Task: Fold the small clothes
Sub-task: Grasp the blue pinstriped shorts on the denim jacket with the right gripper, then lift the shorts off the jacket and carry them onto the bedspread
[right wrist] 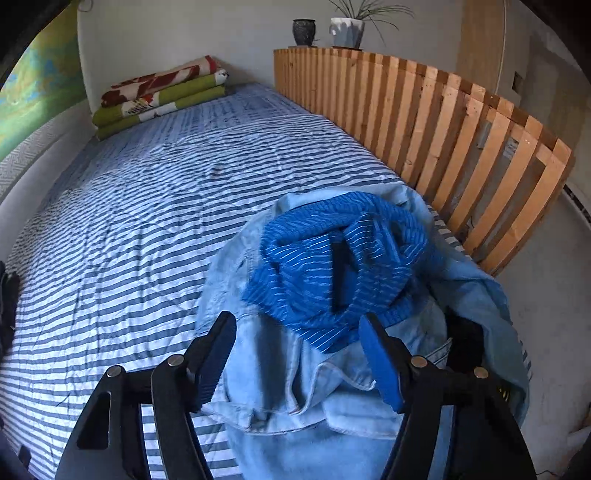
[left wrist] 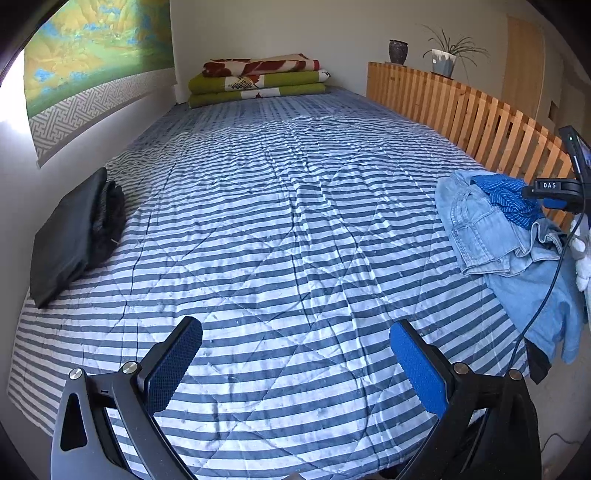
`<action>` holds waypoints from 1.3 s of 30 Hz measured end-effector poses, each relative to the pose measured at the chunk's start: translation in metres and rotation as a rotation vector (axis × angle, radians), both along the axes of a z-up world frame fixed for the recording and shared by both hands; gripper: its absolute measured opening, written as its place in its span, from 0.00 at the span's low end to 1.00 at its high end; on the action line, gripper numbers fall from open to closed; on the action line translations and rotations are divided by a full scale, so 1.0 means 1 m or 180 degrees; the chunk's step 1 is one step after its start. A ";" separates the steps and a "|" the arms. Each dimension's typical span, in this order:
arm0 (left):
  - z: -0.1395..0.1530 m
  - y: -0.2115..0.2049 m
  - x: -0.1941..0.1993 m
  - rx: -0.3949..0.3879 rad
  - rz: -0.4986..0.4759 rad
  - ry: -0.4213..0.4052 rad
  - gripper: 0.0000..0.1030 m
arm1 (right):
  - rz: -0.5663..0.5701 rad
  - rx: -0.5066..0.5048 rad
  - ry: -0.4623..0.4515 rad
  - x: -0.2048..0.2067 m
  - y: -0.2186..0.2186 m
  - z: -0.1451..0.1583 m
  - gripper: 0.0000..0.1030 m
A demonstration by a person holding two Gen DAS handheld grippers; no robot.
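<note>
A crumpled pile of clothes lies at the bed's right edge: light denim pieces (left wrist: 491,236) (right wrist: 295,373) with a bright blue striped knit garment (right wrist: 343,269) (left wrist: 506,199) on top. My right gripper (right wrist: 297,332) hangs open just above the pile, its fingers on either side of the blue garment's near edge and nothing clamped. My left gripper (left wrist: 295,338) stands open over bare striped bedding, holding nothing. The right gripper's body (left wrist: 554,190) shows in the left wrist view above the pile. A folded black garment (left wrist: 74,236) lies at the bed's left edge.
The blue and white striped quilt (left wrist: 277,221) covers the bed. Folded green and red blankets (left wrist: 258,79) are stacked at the far end. A wooden slatted rail (right wrist: 443,122) runs along the right side, with two pots (right wrist: 325,29) on top. A wall (left wrist: 74,155) borders the left.
</note>
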State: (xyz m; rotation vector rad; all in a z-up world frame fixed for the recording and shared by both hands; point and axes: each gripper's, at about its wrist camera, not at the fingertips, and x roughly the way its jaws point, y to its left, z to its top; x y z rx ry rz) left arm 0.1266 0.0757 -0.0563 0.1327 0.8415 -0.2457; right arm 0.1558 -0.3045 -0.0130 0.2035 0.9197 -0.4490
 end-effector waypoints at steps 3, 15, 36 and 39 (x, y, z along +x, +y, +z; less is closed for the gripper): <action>0.000 0.005 0.002 0.0034 0.0031 -0.0014 1.00 | -0.0139 0.0101 0.0075 0.011 -0.024 -0.006 0.59; -0.002 0.043 0.020 -0.0006 0.0346 0.0126 1.00 | -0.0197 0.0230 0.0439 0.048 -0.050 -0.024 0.29; 0.027 0.153 0.002 -0.0144 0.0845 -0.0135 1.00 | 0.1610 0.0964 -0.0093 0.005 0.192 0.056 0.08; 0.029 0.174 -0.004 -0.0169 0.0940 -0.0124 0.99 | 0.2181 0.1189 0.0211 -0.008 0.255 0.018 0.21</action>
